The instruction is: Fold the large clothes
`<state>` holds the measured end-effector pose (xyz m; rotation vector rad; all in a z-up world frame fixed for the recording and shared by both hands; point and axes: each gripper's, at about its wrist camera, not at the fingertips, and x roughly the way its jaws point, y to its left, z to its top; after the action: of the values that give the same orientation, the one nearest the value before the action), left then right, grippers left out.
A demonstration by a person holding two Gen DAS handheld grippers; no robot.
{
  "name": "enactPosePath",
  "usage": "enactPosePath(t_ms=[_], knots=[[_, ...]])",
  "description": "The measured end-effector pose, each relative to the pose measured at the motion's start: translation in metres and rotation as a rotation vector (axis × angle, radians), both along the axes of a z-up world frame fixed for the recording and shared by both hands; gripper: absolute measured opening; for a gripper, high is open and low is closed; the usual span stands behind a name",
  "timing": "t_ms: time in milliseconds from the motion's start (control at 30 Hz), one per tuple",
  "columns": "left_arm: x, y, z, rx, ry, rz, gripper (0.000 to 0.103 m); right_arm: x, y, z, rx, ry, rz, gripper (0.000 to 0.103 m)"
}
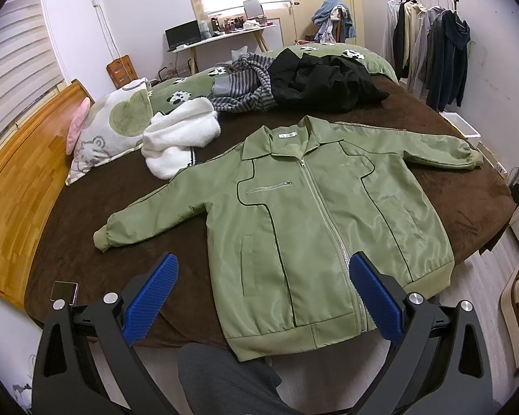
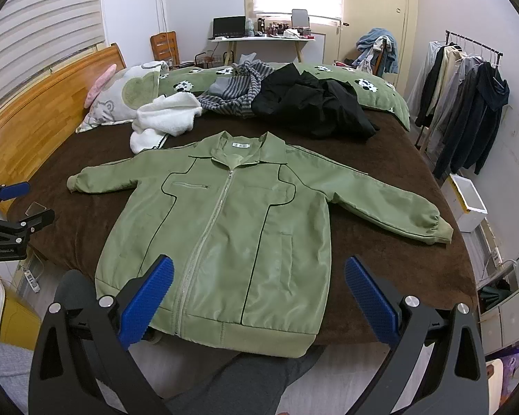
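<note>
A green zip-up jacket (image 1: 294, 214) (image 2: 231, 228) lies flat, front up, on the brown bed cover, both sleeves spread out to the sides and its ribbed hem at the near edge. My left gripper (image 1: 263, 273) hovers open above the hem, blue pads wide apart, holding nothing. My right gripper (image 2: 259, 276) is likewise open above the hem's right half and empty. The left gripper (image 2: 14, 200) also shows at the left edge of the right wrist view, off the bed's side.
A white fleece garment (image 1: 180, 135), a striped garment (image 1: 249, 83) and a black jacket (image 1: 328, 79) lie behind the green jacket. A pillow (image 1: 110, 128) and wooden headboard (image 1: 24, 180) stand left. A clothes rack (image 1: 432, 48) is at the right wall. A person's grey-trousered leg (image 1: 225, 380) is below.
</note>
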<state>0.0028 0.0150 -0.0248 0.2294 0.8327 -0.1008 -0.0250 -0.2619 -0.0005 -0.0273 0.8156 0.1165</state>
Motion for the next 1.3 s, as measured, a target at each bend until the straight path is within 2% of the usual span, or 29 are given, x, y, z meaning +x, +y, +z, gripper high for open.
enactPosePath(t_ms=[67,633,933,1067,1300], knots=[[0.0,-0.01,0.003,0.003,-0.003,0.003,0.097,-0.001,0.0,-0.001,-0.006,0.002,0.002,0.098],[-0.003,-0.013,0.001,-0.002,-0.005,0.0,0.097,-0.001,0.0,-0.001,0.008,-0.003,0.009,0.098],[0.006,-0.025,0.004,0.001,0.011,-0.02,0.097,-0.003,-0.012,-0.001,0.03,-0.007,-0.034,0.098],[0.02,-0.04,0.001,0.012,0.013,-0.067,0.097,-0.004,-0.027,-0.003,0.033,-0.02,-0.088,0.098],[0.06,-0.09,-0.016,0.015,0.023,-0.186,0.097,0.006,-0.057,-0.014,0.038,-0.024,-0.176,0.098]])
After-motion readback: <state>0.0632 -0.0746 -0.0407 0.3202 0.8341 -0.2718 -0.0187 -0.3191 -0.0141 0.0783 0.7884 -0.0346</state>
